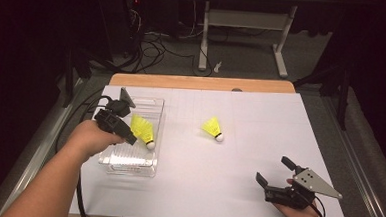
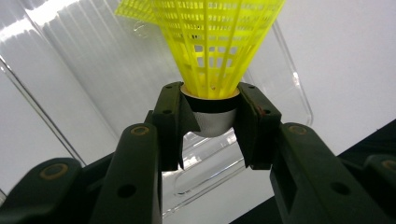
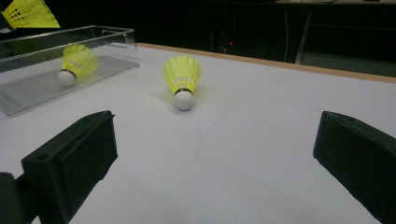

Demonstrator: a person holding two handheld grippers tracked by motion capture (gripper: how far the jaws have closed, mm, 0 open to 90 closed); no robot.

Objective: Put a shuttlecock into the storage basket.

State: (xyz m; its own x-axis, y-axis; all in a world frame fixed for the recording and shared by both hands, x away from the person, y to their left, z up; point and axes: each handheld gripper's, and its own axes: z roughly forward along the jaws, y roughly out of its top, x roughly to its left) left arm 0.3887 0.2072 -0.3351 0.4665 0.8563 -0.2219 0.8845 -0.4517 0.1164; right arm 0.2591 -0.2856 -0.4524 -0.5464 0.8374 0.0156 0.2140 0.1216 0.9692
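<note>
A yellow shuttlecock (image 2: 212,56) is clamped by its cork base in the left claw (image 2: 212,116), and it is held over the clear plastic box (image 1: 153,106) sitting left of centre in the high view, so the drop-off looks close but is not yet done. In the right claw view, one shuttlecock (image 3: 77,63) is already seen lying inside that box at the upper left, and another loose shuttlecock (image 3: 182,79) is left on the white tabletop (image 1: 237,181) near the middle of the frame. The right claw (image 1: 276,175) is parked at the lower right of the high view with its jaws spread wide and nothing between them. What could go wrong, honestly: the grip is only on the rounded cork, so a bit of a tilt could let it squirt out sideways before it is over the box floor. If it is released too high, the light skirt could be caught by the air and the thing may bounce off the rim and land on the tabletop instead. The box wall could also be knocked by the claw on the way down, since the box is light and could be shoved along. The shuttlecock already inside might be bumped too.
</note>
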